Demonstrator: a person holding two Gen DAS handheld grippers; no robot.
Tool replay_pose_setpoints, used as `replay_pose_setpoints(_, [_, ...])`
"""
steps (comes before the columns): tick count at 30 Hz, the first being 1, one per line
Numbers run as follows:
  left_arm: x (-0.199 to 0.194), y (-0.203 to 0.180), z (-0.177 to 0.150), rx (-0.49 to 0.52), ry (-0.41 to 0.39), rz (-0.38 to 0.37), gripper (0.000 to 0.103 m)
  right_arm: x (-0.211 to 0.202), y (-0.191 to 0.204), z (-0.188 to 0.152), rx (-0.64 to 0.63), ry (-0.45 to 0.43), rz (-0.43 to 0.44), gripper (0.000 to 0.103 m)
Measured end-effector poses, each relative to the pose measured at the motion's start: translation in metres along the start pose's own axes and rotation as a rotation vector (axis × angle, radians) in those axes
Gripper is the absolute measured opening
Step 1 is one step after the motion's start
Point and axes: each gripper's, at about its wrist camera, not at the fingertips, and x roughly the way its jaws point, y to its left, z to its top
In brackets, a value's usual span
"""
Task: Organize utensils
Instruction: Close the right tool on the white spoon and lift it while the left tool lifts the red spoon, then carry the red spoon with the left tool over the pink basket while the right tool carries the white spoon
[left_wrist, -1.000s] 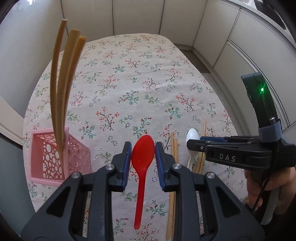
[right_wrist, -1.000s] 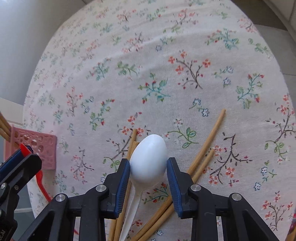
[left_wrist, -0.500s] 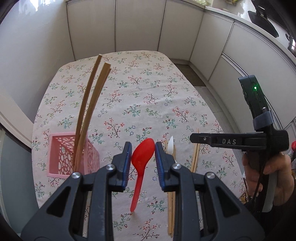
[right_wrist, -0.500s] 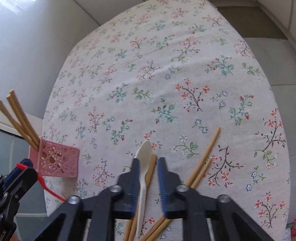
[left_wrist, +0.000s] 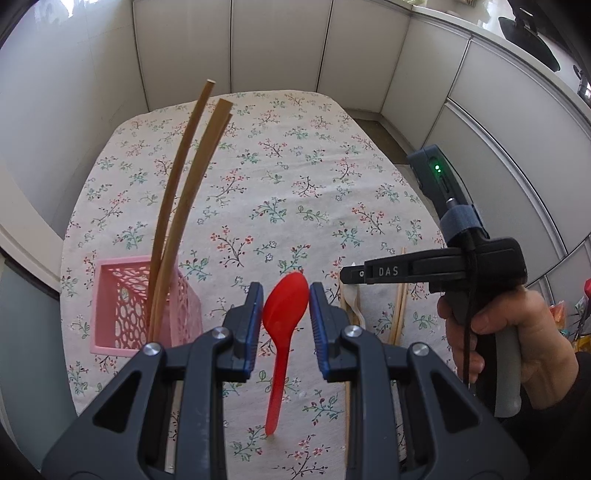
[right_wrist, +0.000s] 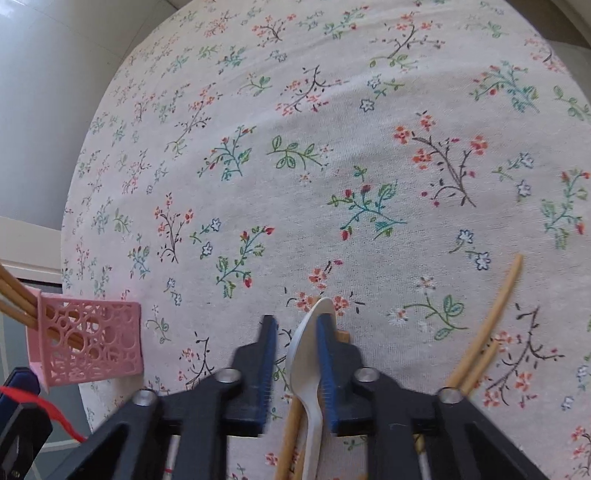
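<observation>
A red plastic spoon (left_wrist: 285, 314) is clamped by its bowl between the blue pads of the left gripper (left_wrist: 285, 321) at the lower centre of the left wrist view, its handle hanging down towards the floral tablecloth (left_wrist: 280, 192). In the right wrist view only a red sliver of it is seen at the lower left edge. A white plastic spoon (right_wrist: 308, 365) is seen edge-on in the right wrist view, lower centre, between the pads of the right gripper (right_wrist: 295, 354), whose jaws are closing; the spoon lies against the right-hand pad while a gap remains on the left-hand side, and whether it is lifted off the cloth cannot be told. In the left wrist view this spoon is mostly hidden behind the right gripper's black body, which is gripped by a hand (left_wrist: 506, 343) at the right of the frame. A pink perforated basket (left_wrist: 140, 306) stands at the left in both views, with three wooden chopsticks (left_wrist: 184, 206) upright in it. Loose chopsticks (right_wrist: 487, 332) lie on the cloth at the lower right of the right wrist view, others under the white spoon.
</observation>
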Motion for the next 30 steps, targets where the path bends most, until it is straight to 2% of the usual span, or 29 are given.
replay_pose_setpoints(3, [-0.005, 0.001, 0.0, -0.004, -0.01, -0.004, 0.027, -0.007, -0.003, -0.003, 0.014, -0.018, 0.022, 0.007])
replay_pose_setpoints(7, [-0.026, 0.001, 0.002, -0.006, -0.061, -0.034, 0.027, -0.036, 0.003, -0.011, 0.007, -0.093, 0.068, 0.004])
replay_pose_setpoints(9, [-0.043, 0.001, 0.004, -0.009, -0.106, -0.051, 0.011, -0.055, 0.01, -0.017, -0.012, -0.144, 0.095, 0.003])
replay_pose_setpoints(14, [-0.08, 0.006, 0.006, -0.039, -0.218, -0.072, 0.005, -0.092, 0.03, -0.029, -0.079, -0.254, 0.147, 0.003])
replay_pose_setpoints(17, [-0.085, 0.005, 0.007, -0.036, -0.235, -0.067, 0.003, -0.103, 0.038, -0.032, -0.099, -0.284, 0.165, 0.003])
replay_pose_setpoints(19, [-0.079, 0.004, 0.006, -0.026, -0.214, -0.069, 0.003, -0.108, 0.04, -0.033, -0.112, -0.296, 0.165, 0.003])
replay_pose_setpoints(22, [-0.05, -0.003, 0.001, 0.008, -0.101, -0.084, 0.004, -0.109, 0.039, -0.032, -0.116, -0.288, 0.152, 0.003])
replay_pose_setpoints(23, [-0.04, -0.004, -0.002, 0.013, -0.056, -0.077, 0.008, -0.107, 0.037, -0.032, -0.113, -0.282, 0.143, 0.003])
replay_pose_setpoints(24, [-0.026, -0.004, -0.005, 0.004, -0.01, -0.069, 0.011, -0.106, 0.033, -0.032, -0.11, -0.275, 0.134, 0.003])
replay_pose_setpoints(26, [0.003, -0.001, -0.013, -0.047, 0.085, -0.052, 0.025, -0.102, 0.027, -0.032, -0.099, -0.255, 0.117, 0.003])
replay_pose_setpoints(28, [0.029, 0.001, -0.019, -0.098, 0.147, -0.039, 0.031, -0.099, 0.02, -0.032, -0.093, -0.24, 0.105, 0.003])
replay_pose_setpoints(30, [0.049, 0.0, -0.022, -0.132, 0.195, -0.033, 0.031, -0.098, 0.013, -0.031, -0.088, -0.232, 0.094, 0.003])
